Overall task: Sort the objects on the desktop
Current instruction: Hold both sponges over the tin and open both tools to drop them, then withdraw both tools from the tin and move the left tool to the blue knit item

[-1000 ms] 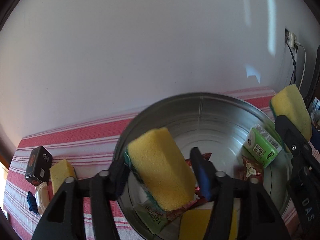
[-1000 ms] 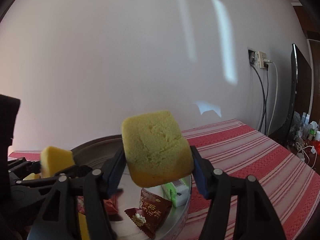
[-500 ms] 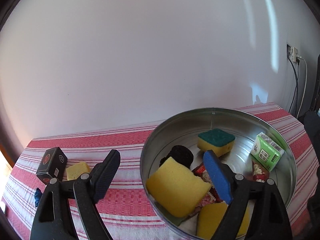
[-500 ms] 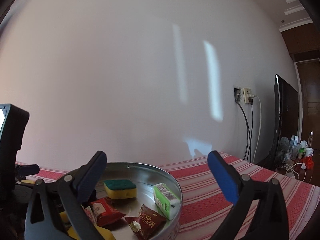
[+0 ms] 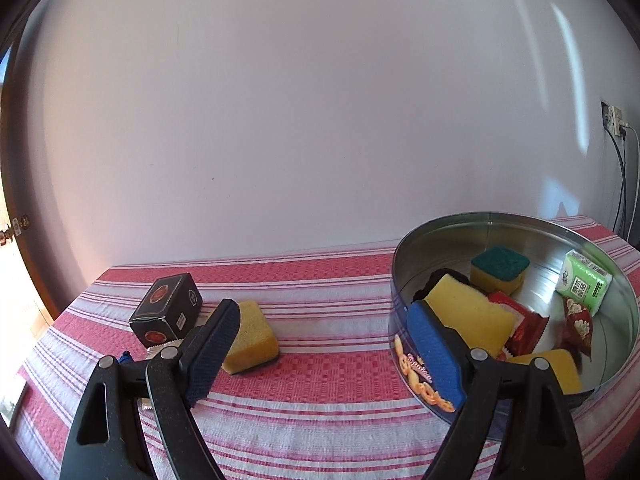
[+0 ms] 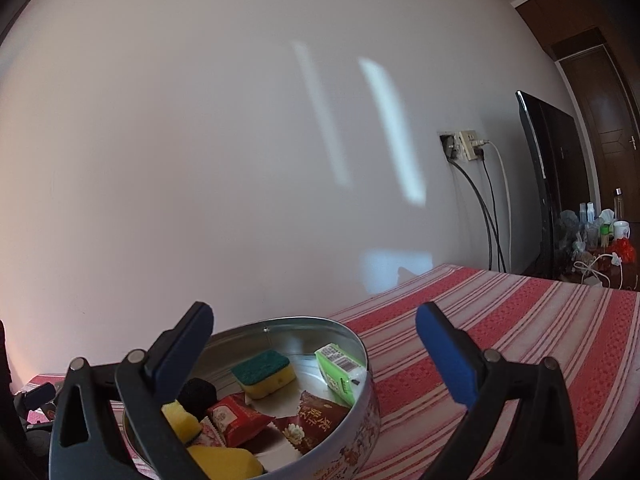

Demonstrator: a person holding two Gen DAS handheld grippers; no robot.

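Bright daylight, both views sharp w/ no blur. Sun patches fall on the white wall above and right of the metal tin, whose inner wall shows glare. Fisheye bends the edges; corners go black.

A home: striped tablecloth, television, wooden door.
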